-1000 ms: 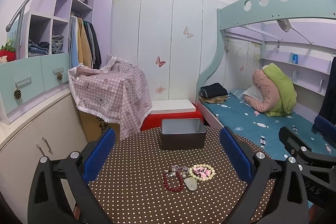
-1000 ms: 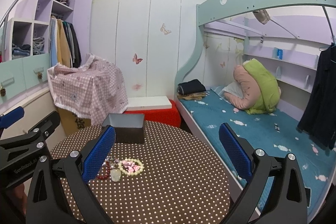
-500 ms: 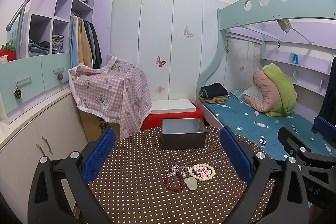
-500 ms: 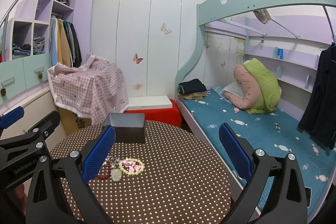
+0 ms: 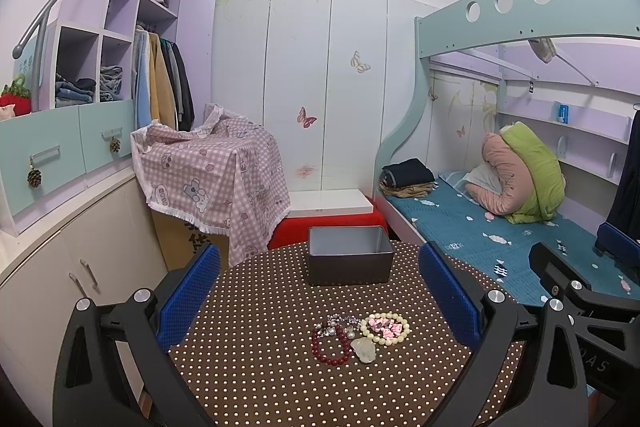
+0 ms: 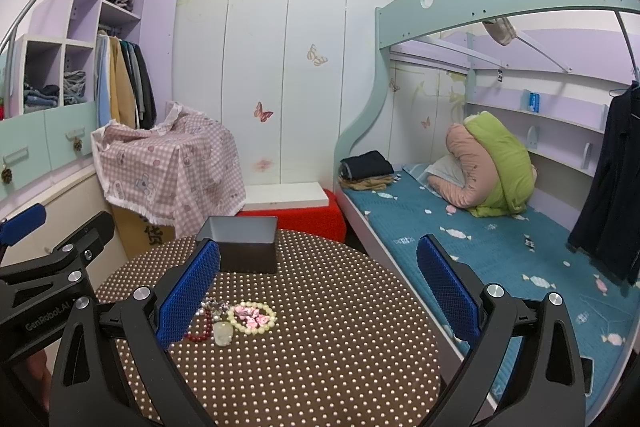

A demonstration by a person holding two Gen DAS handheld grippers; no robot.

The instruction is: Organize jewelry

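Left gripper (image 5: 318, 291) spread wide, blue pads (image 5: 188, 297) well apart, nothing between them; hovering above the near part of a round table (image 5: 256, 367) in a brown cloth with pale dots. Right gripper (image 6: 318, 289) likewise spread wide and empty, held just to the right of the left one, whose black frame shows at the left edge of the right wrist view.

Jewelry in a small cluster on the cloth, ahead of and between the left gripper's pads, slightly toward its right pad. Seen from the right gripper, the same cluster low and left, just beside that gripper's left pad, partly hidden by it. In the cluster: a red bead bracelet (image 5: 330, 343) nearest the left side; a cream bead bracelet (image 5: 385, 325) to its right, ringing some pink pieces (image 5: 385, 326); a pale carved pendant (image 5: 364, 347) in front, touching both; a tangle of small silvery and dark beads (image 5: 338, 323) behind the red bracelet.

Farther ahead, well beyond the cluster, a dark rectangular tin (image 5: 349, 261), open on top, grey inside, standing near the far rim of the table.

Beyond the table: a red stool (image 5: 296, 229) with a white board on it, a pink checked cloth (image 5: 212, 171) over a box to the left, a bunk bed (image 5: 480, 231) with a teal cover to the right.
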